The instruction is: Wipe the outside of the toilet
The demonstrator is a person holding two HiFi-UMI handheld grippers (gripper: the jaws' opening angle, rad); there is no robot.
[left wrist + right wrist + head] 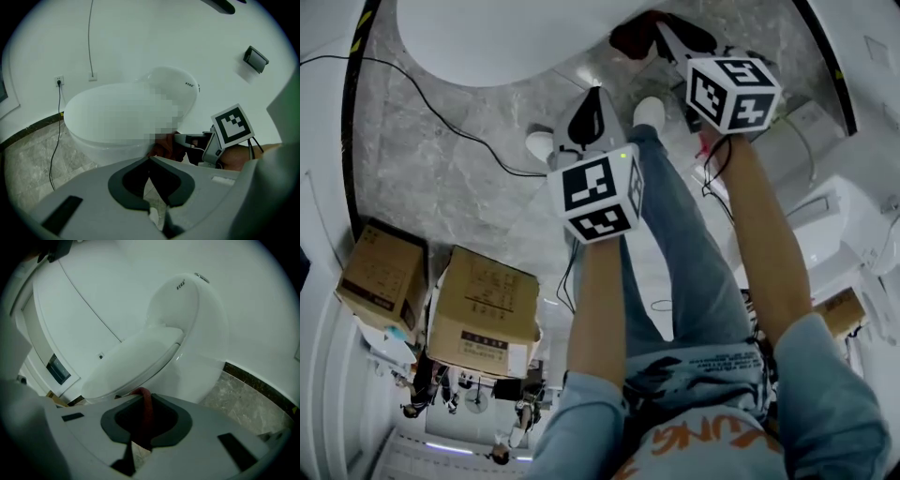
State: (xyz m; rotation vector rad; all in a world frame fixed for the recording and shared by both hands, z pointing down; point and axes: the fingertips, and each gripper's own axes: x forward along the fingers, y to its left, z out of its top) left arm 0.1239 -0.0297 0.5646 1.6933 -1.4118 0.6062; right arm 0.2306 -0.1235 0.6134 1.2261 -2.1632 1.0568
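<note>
I'm over a grey marble-patterned floor [469,178] with white walls [140,37] and a dark skirting band [262,380]. Two brown cardboard boxes [483,309] sit off to my left, and a black cable [441,117] trails across the stone. The white ceramic toilet [187,333] stands just ahead of both tools. My right gripper [140,397] is clamped on a dark red cloth [146,413] just under the seat rim; I can't tell whether the cloth touches. My left gripper [150,160] has its jaws together on nothing. The head view cuts the bowl off at its top edge.
</note>
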